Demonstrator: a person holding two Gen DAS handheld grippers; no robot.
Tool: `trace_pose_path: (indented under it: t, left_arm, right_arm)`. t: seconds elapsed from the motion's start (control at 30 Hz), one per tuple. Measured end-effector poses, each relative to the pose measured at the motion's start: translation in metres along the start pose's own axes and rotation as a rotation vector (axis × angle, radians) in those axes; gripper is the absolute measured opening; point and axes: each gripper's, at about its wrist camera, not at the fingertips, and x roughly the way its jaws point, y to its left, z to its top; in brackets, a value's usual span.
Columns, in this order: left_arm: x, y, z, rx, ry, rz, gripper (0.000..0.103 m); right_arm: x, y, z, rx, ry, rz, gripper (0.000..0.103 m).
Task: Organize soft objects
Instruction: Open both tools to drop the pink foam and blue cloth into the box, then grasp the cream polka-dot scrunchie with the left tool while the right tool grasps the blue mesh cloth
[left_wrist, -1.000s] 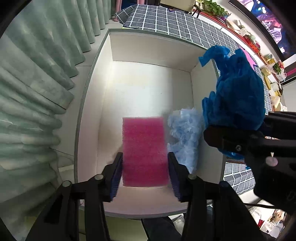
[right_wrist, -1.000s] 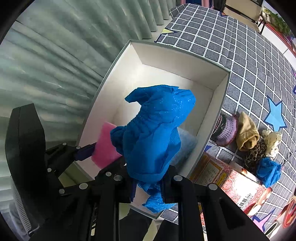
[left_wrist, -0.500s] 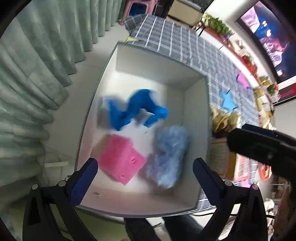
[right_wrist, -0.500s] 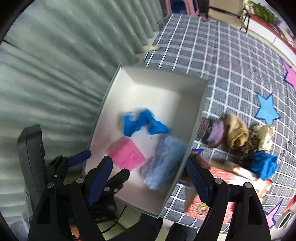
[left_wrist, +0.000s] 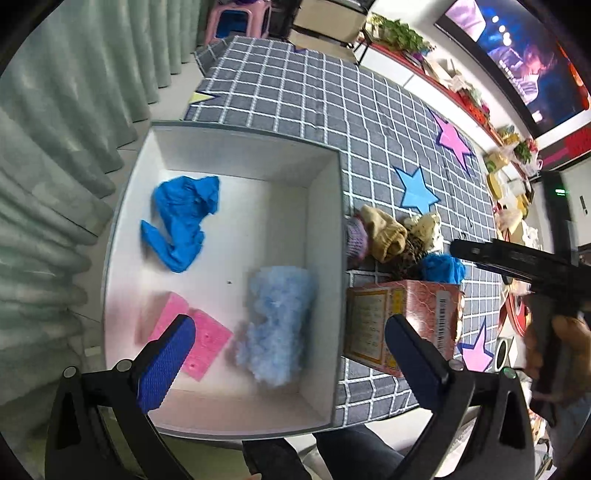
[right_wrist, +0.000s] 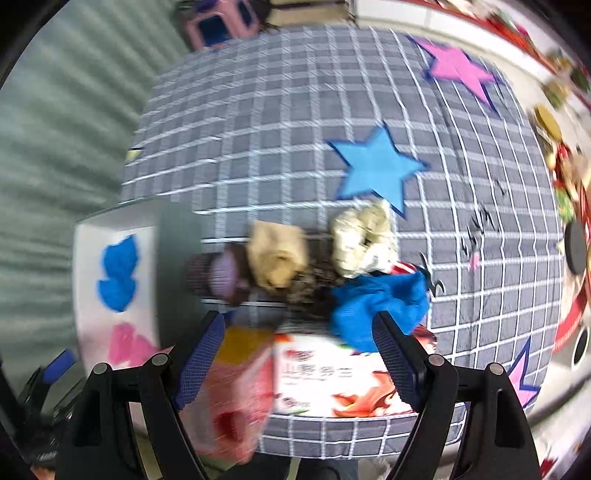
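Dropped blue cloth (left_wrist: 183, 219) now lies in the white box (left_wrist: 325, 236); both grippers' jaws gape apart, empty, above.

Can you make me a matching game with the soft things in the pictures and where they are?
Things:
1. blue cloth
2. pink sponge
3. fluffy light-blue thing
4. tan sock

Places:
A. outside the white box, in the pile on the checked tablecloth
B. in the box, near corner, just past a fingertip of the left tool
C. in the box, far half, toward the curtain side
D. in the box, against the wall next to the pile

Pairs: 1-C, 2-B, 3-D, 4-A
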Motion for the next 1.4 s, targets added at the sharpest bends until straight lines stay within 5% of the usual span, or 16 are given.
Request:
trace_pose_path:
  t: [0.2,0.47,0.63,0.93,1.17,1.4]
  left_arm:
    - [0.003,-0.02,0.011,0.008,0.027,0.029,0.103]
    - [0.013,-0.063,0.039,0.038,0.044,0.067,0.103]
    - [0.025,-0.097,0.055,0.058,0.058,0.062,0.103]
    - [0.05,-0.16,0.076,0.124,0.092,0.067,0.103]
    - [0.075,-0.202,0.083,0.168,0.139,0.072,0.103]
    - [0.107,-0.241,0.092,0.234,0.189,0.102,0.103]
  right_arm:
    - [0.048,-0.013,0.02,-0.012,0.077,-0.026,0.083]
    - [0.118,0.001,0.03,-0.256,0.186,-0.139,0.083]
    - [0.12,-0.023,0.044,-0.273,0.123,-0.195,0.083]
    - [0.087,-0.153,0.071,0.026,0.051,-0.261,0.083]
    - [0.069,-0.251,0.029,0.301,0.077,-0.178,0.083]
    - [0.048,-0.304,-0.023,0.501,0.043,-0.081,0.083]
